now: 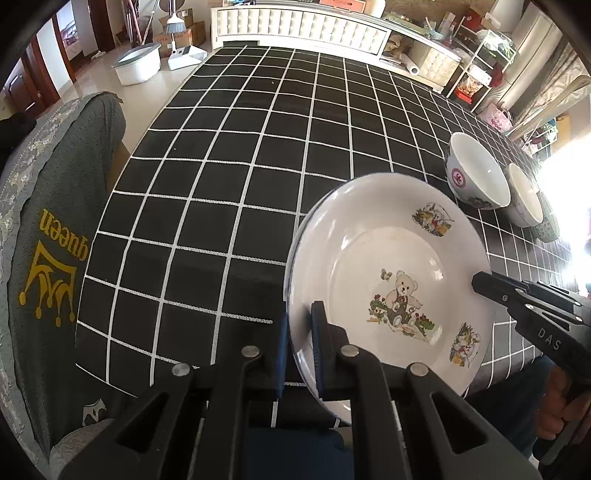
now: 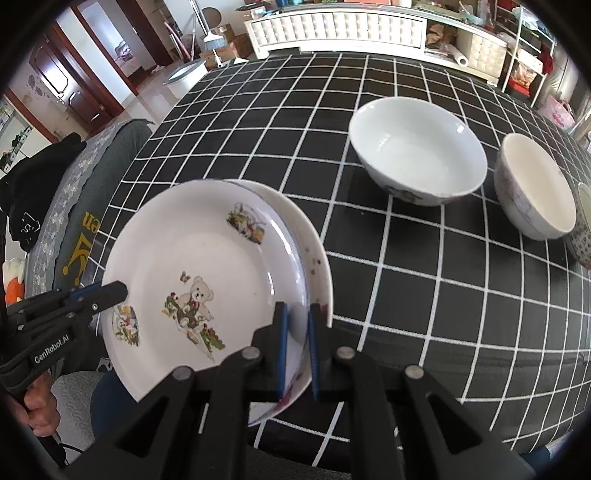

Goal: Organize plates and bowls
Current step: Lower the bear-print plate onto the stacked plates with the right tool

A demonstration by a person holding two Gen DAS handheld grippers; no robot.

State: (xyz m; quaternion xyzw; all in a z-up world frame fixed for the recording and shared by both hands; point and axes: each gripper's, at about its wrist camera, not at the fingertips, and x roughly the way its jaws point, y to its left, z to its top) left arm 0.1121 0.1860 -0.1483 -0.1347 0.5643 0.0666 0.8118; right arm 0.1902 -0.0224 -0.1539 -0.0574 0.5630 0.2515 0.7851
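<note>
Pinching plate [image 1: 388, 266] rim between both grippers' fingers [image 1: 317, 347].

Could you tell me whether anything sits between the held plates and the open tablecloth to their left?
Nothing visible does. The bear plate, clamped by both grippers, has only bare checked tablecloth to its left; the bowls stand off to the right.

Table covered by black cloth with white grid [image 1: 236, 177] | grey chair cover [image 1: 55, 229] printed with gold crown and "queen" stood at its left edge | white tub [image 1: 138, 64] sat on floor beyond | broom [image 1: 173, 22] leaned near boxes | white tufted cabinet [image 1: 295, 27] ran along far wall
</note>
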